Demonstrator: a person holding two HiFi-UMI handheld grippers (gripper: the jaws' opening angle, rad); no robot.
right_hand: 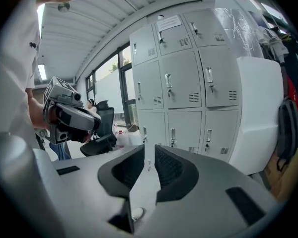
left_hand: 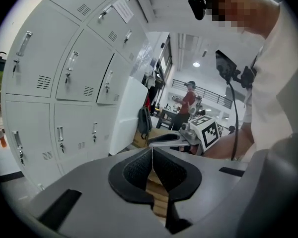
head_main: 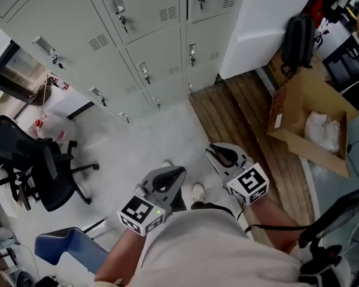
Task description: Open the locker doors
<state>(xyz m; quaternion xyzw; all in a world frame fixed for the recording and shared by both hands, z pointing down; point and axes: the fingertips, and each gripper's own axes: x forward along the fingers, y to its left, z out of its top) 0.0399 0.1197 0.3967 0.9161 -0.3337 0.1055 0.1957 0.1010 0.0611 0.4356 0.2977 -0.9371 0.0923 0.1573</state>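
Observation:
Grey lockers (head_main: 149,34) fill the top of the head view, every door closed, each with a metal handle (head_main: 145,72) and a key. Both grippers hang close to my body, well short of the doors. My left gripper (head_main: 178,173) is shut and holds nothing. My right gripper (head_main: 212,151) is shut too, with nothing between its jaws. The left gripper view shows the left gripper (left_hand: 152,150) pointing past the lockers (left_hand: 64,83), with the right gripper (left_hand: 164,139) beyond it. The right gripper (right_hand: 149,150) faces the lockers (right_hand: 184,83); the left gripper (right_hand: 72,115) is at its left.
A black office chair (head_main: 42,172) and a blue seat (head_main: 72,250) stand at the left. At the right are a white cabinet (head_main: 269,23), a black backpack (head_main: 299,40) and an open cardboard box (head_main: 311,124) on wooden flooring (head_main: 245,118). A person in red (left_hand: 188,100) stands far off.

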